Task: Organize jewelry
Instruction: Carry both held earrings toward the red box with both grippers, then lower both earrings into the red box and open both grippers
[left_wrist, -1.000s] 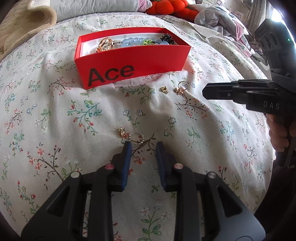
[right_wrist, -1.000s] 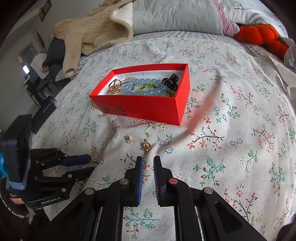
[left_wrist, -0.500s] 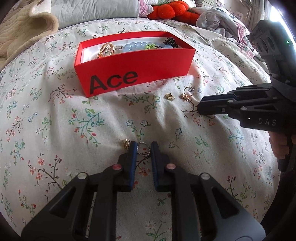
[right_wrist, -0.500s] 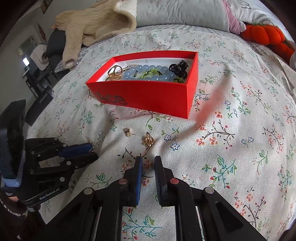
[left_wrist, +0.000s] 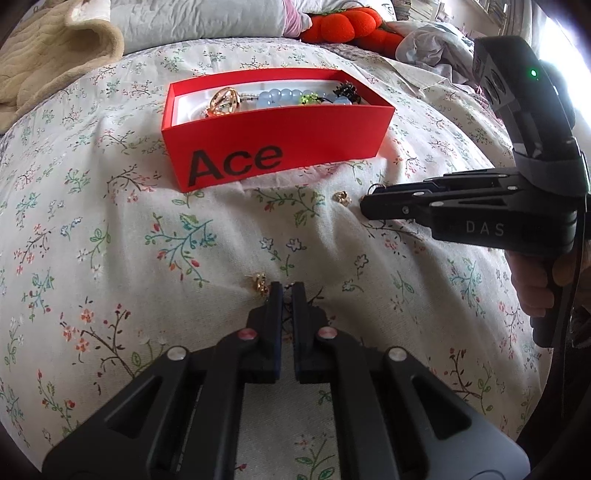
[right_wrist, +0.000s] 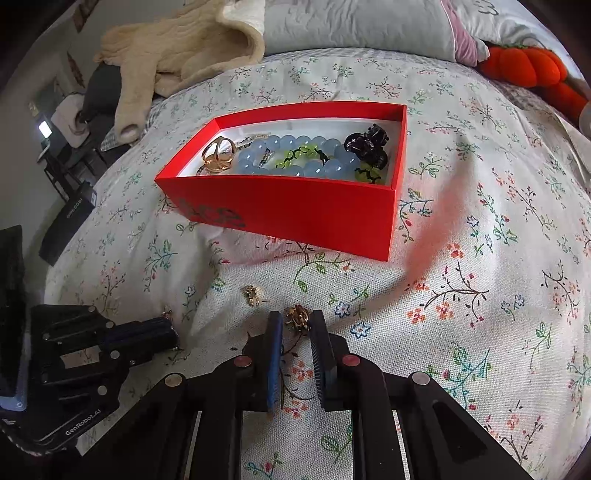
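A red box marked "Ace" (left_wrist: 280, 147) (right_wrist: 295, 210) sits on the floral bedspread and holds a gold clip, blue bead bracelets and a black claw clip. My left gripper (left_wrist: 287, 290) is shut on a thin hoop earring, mostly hidden between the fingers; a gold earring (left_wrist: 260, 282) lies just left of its tips. My right gripper (right_wrist: 296, 319) is open, its fingers either side of a gold hoop earring (right_wrist: 299, 318) on the cloth. A small gold stud (right_wrist: 253, 294) (left_wrist: 342, 197) lies to its left. The left gripper shows in the right wrist view (right_wrist: 166, 330).
A beige blanket (right_wrist: 184, 48) and grey pillows (right_wrist: 369, 26) lie at the bed's far end, with an orange plush pumpkin (right_wrist: 524, 68) at the far right. The bed's left edge drops to dark furniture and a black box (right_wrist: 70, 218).
My left gripper moved forward over the thin hoop and shut on it. My right gripper moved forward to the gold hoop earring and opened around it.
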